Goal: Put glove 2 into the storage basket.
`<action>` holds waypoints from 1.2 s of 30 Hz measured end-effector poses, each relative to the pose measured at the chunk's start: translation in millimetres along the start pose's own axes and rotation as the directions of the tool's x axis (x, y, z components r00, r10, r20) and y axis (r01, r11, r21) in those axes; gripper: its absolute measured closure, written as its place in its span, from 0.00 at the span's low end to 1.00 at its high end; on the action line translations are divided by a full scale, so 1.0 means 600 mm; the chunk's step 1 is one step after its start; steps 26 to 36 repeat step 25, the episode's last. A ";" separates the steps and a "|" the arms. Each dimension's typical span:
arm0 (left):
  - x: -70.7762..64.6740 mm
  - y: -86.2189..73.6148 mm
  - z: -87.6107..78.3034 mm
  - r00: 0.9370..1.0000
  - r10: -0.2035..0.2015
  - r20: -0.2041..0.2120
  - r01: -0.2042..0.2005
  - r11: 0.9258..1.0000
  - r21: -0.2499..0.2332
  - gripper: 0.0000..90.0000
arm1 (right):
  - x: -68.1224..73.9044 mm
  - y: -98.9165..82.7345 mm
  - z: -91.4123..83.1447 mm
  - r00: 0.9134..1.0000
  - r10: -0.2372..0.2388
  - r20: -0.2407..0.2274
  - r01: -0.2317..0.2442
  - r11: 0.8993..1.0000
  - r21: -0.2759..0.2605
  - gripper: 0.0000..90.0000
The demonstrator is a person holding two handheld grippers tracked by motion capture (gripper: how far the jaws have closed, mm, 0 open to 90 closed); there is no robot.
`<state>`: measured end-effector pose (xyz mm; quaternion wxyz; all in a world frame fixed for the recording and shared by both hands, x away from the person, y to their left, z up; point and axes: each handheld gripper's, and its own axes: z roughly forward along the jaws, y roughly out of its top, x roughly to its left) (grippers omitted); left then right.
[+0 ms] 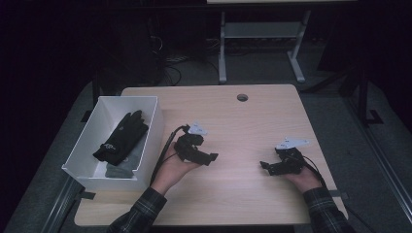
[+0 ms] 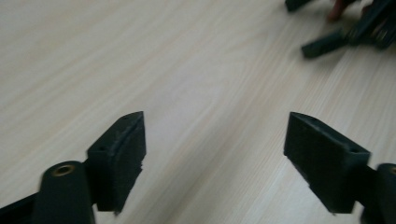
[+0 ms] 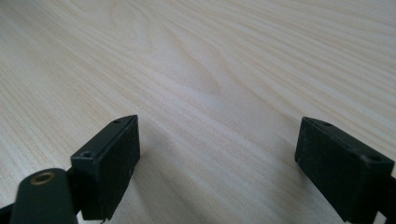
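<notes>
At the left edge of the table (image 1: 228, 109) sits a white bin (image 1: 154, 127), and inside it lies a black glove (image 1: 120, 138), its fingers pointing away from you and its cuff toward you, so its long axis runs along the bin's length. Under its near end a grey piece (image 1: 118, 171), perhaps a second glove, peeks out; you cannot tell more than that. The glove rests wholly inside the walls, touching nothing you hold.

Just to the right of the bin, your left gripper (image 1: 210, 157) hangs low over the bare wood, jaws spread wide with nothing between them; the left gripper view shows only table grain between the two black pads (image 2: 119, 154). It points to the right, away from the bin, so the glove lies behind it and to its left. This is the hand nearer the bin by far; to go back for the glove you would have to swing it round over the bin's right wall.

Farther right, well apart from the bin, your right gripper (image 1: 265, 166) rests near the table's right side, pointing left toward the other tool. Its jaws also stand apart and empty, with plain wood between them.
</notes>
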<state>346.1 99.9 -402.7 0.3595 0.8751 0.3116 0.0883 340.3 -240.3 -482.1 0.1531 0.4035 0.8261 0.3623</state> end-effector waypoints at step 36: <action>-0.015 -0.088 0.078 0.996 0.087 -0.017 -0.086 0.996 0.021 0.16 | 0.000 0.000 0.000 1.000 0.002 0.001 -0.002 1.000 0.001 0.15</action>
